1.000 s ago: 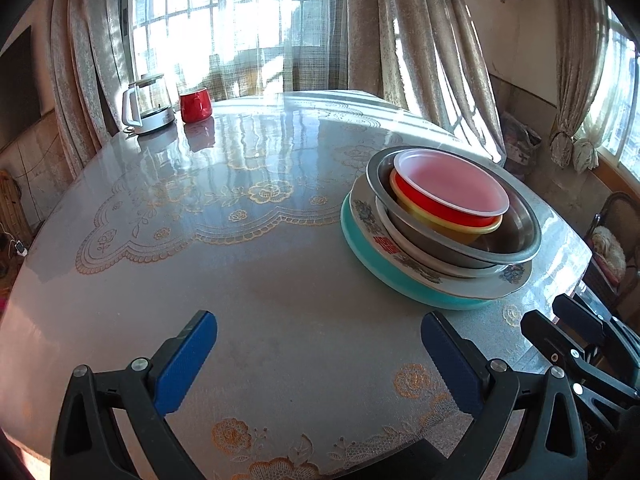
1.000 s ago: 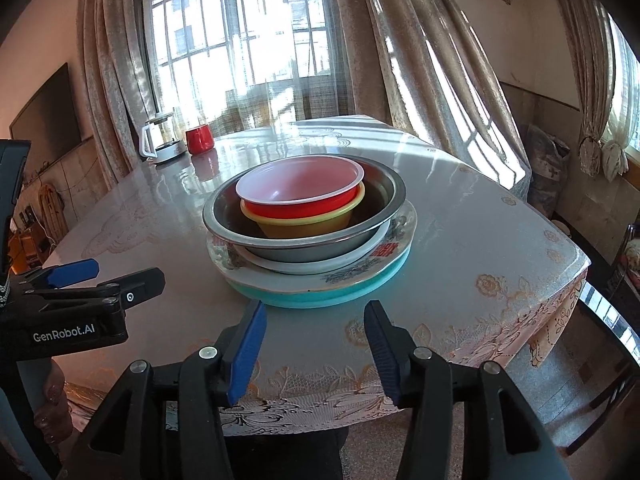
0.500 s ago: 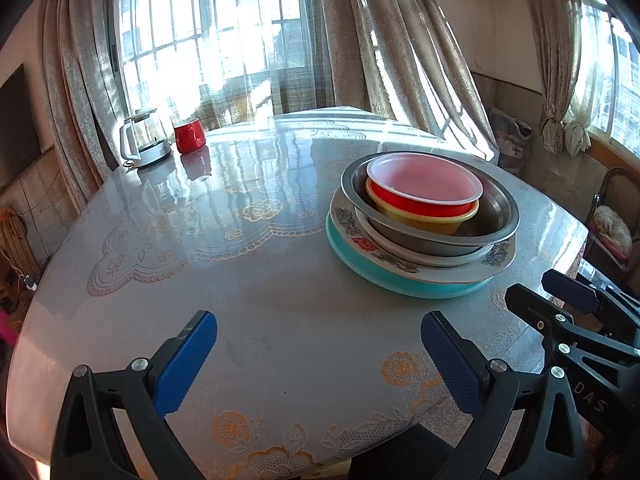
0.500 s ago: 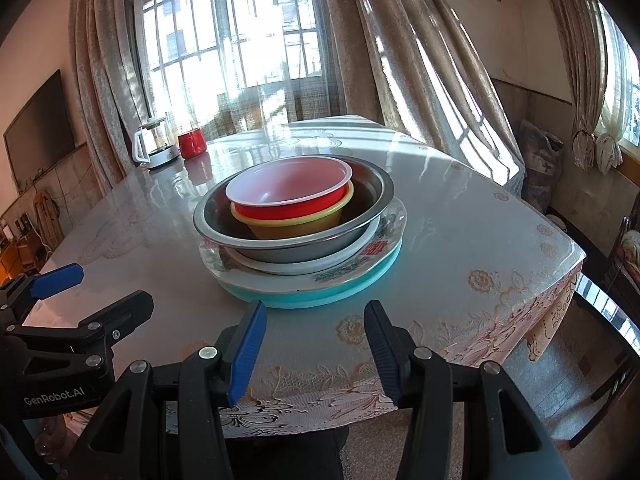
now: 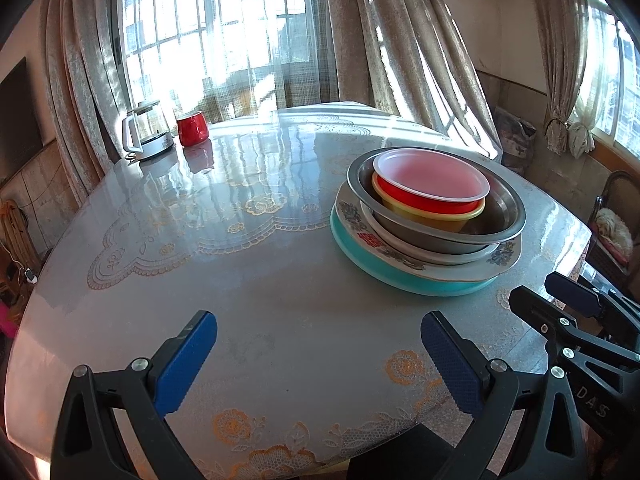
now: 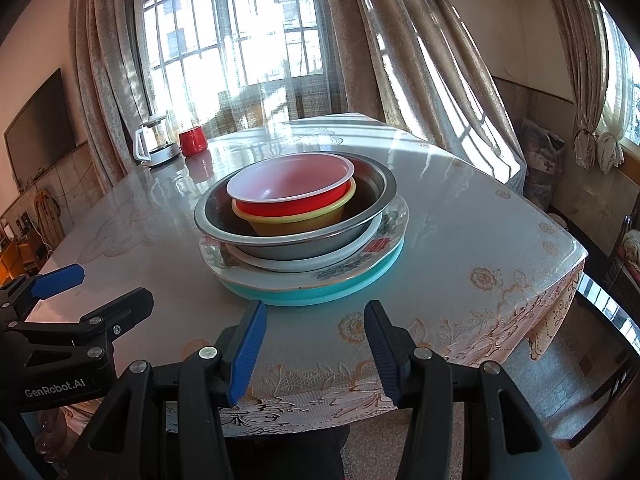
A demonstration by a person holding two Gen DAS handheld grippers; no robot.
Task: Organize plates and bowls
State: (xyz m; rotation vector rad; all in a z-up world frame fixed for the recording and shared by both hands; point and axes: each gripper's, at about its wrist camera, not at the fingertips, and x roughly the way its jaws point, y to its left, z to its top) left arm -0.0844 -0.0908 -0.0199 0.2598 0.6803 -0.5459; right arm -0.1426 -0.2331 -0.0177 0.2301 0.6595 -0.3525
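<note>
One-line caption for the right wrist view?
Open right claw faces stacked bowls and plates on the table.

Home dining room: lace-clothed table (image 5: 248, 264), curtained windows (image 6: 240, 40), wall TV (image 6: 40, 128), kettle (image 5: 146, 132).

Matt metal basin (image 6: 296, 236), glossy plastic red bowl (image 6: 288, 196), shiny tabletop (image 5: 248, 272)

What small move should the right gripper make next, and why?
Probably ease the right gripper forward and up to the red bowl. It tops the nested stack, both grippers are open and empty, and the right one already faces the stack.
</note>
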